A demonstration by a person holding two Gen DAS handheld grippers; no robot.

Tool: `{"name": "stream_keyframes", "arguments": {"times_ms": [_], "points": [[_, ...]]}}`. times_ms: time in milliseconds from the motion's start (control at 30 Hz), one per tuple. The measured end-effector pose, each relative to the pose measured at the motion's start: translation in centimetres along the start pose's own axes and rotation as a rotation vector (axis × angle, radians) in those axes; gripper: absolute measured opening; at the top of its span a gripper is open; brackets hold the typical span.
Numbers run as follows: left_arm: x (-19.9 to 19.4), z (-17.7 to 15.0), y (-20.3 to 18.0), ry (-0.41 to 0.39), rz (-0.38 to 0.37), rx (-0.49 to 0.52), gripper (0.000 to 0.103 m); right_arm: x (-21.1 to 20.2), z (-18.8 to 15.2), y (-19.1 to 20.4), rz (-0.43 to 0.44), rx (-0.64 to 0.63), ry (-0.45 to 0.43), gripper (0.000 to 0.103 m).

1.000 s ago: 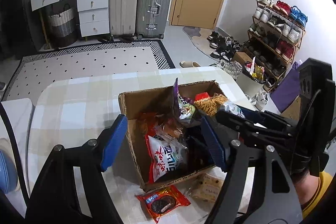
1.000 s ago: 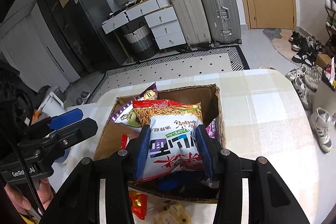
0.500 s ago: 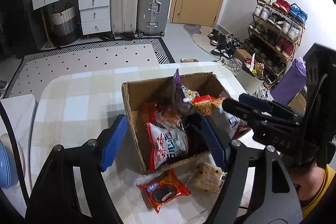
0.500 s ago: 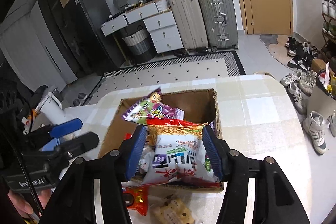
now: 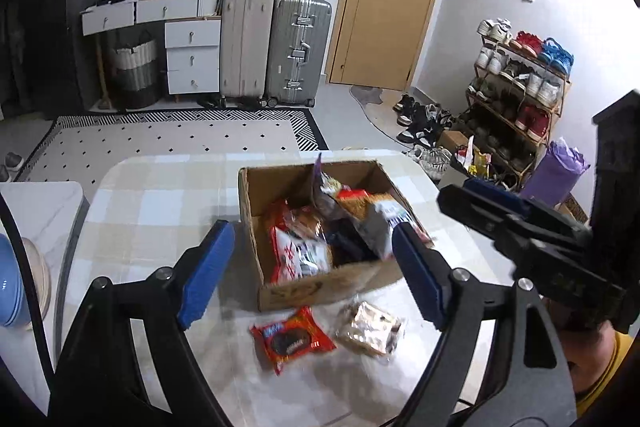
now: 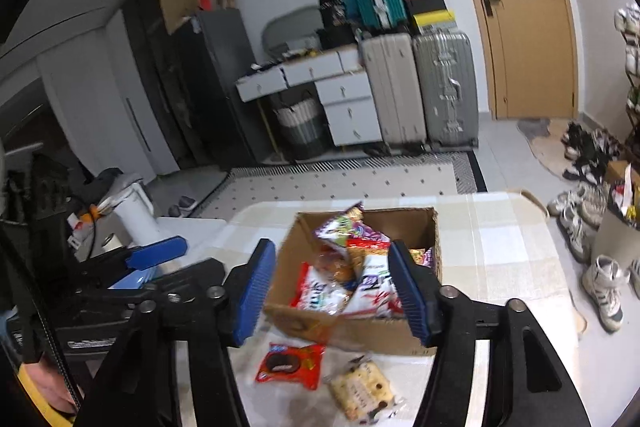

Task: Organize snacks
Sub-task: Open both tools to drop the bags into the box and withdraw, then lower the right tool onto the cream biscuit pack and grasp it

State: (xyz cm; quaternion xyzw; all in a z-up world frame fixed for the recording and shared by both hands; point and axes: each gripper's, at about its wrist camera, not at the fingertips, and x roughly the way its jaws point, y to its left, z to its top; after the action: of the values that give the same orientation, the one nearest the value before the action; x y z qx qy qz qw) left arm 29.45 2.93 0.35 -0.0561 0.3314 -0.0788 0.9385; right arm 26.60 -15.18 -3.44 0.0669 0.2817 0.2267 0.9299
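Cardboard box (image 5: 320, 291) full of snacks; red cookie pack (image 5: 291, 339) waits on tabletop (image 5: 160, 195). Both jaws opening, holding nothing.

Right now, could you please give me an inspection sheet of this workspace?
Surface: checked tablecloth, partly bare.
Job's things: cardboard box full of snack bags; red cookie packet and clear biscuit packet lie outside, in front of it.
Clutter: blue bowls on a side surface.
Grippers: left gripper and right gripper, jaws opening, nothing held.
Cables: black cable at left edge.
Surroundings: suitcases, drawers, door, shoe rack.
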Motion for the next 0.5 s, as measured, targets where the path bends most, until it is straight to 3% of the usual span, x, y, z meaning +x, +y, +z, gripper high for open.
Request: {"name": "stream_keyframes", "arguments": {"times_ms": [133,200,500], "points": [[-3.1,-1.8,-1.3,-0.026,0.007,0.032,0.08,-4.1,-1.4,1.8,0.031,-0.032,-0.054,0.07],[-4.8,-2.6,-1.7,-0.044,0.011,0.034,0.081,-6.0,-2.2,2.6,0.035,-0.048,-0.072,0.084],[-12.4,-7.1,-2.2,-0.127,-0.03,-0.043,0.09,-13.6,-7.4,6.0,0.079,-0.12,-0.174,0.096]]}}
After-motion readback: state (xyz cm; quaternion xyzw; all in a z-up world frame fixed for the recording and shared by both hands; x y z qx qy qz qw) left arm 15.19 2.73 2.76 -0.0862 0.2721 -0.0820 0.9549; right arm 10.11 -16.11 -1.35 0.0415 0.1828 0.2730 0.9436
